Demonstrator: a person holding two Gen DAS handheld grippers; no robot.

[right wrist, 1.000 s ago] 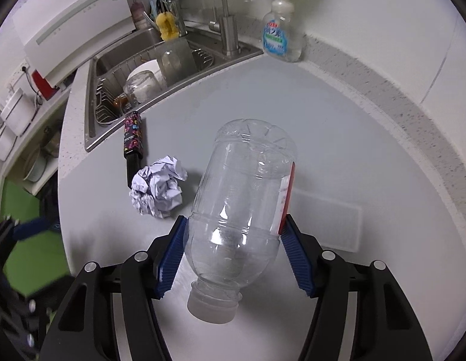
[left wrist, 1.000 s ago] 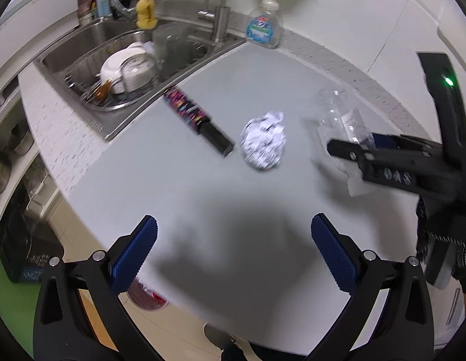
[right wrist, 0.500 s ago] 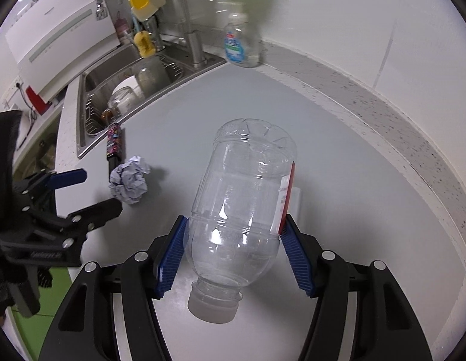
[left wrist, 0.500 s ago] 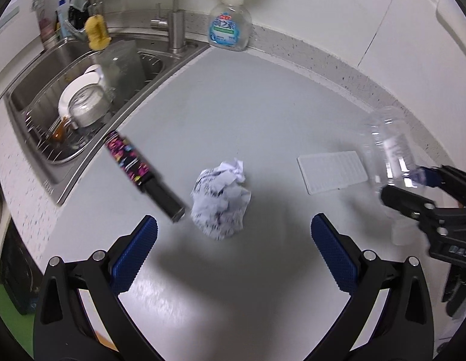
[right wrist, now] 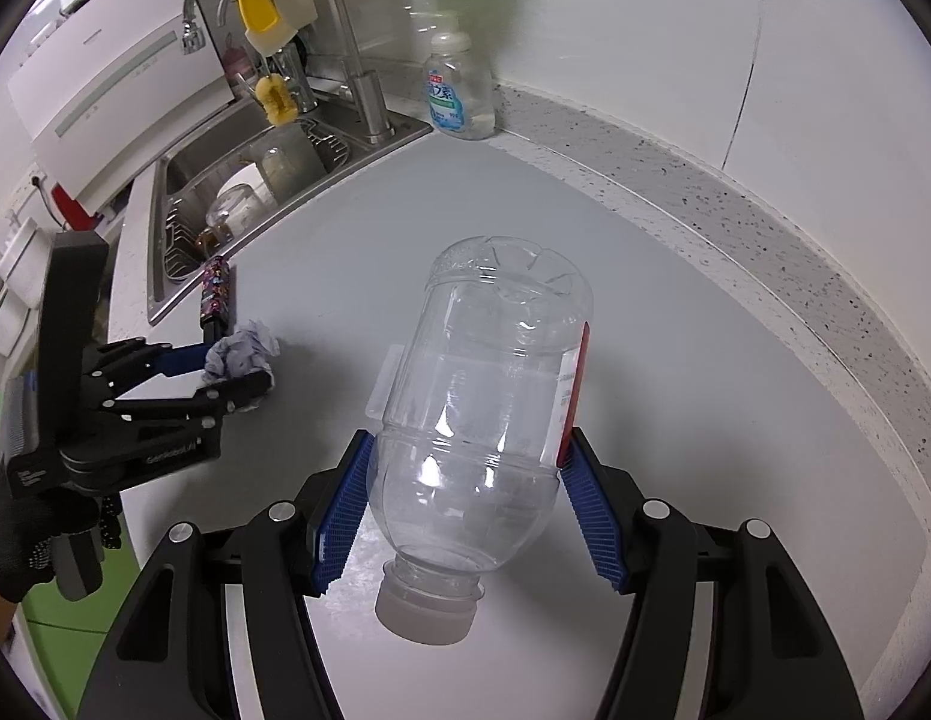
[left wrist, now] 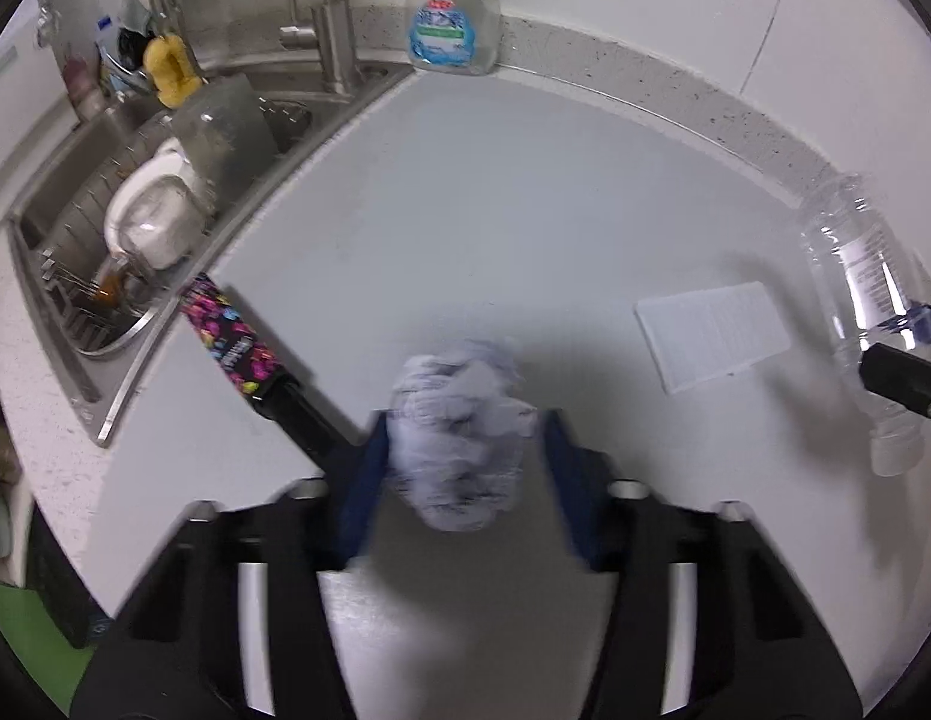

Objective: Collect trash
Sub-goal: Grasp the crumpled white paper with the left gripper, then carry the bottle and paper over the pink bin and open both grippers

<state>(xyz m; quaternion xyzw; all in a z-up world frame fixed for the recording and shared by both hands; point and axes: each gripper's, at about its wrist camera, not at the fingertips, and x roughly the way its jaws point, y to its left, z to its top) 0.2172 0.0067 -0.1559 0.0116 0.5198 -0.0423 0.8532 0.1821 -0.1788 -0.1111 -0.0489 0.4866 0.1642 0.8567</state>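
My left gripper [left wrist: 462,468] is shut on a crumpled ball of white paper [left wrist: 462,444] on the grey counter; it also shows in the right wrist view [right wrist: 240,369] with the paper ball [right wrist: 240,351] between its fingers. My right gripper [right wrist: 465,498] is shut on a clear empty plastic bottle [right wrist: 489,396], cap end toward the camera, held above the counter. The bottle also shows at the right edge of the left wrist view [left wrist: 861,294].
A colourful wrapper tube [left wrist: 234,345] lies beside the paper ball near the sink edge. A flat white card [left wrist: 711,333] lies on the counter. The sink [left wrist: 135,192] holds dishes at the left. A soap bottle [left wrist: 450,24] stands by the back wall.
My left gripper moved forward to the paper ball and closed on it. My right gripper kept holding the bottle and drew back to the right.
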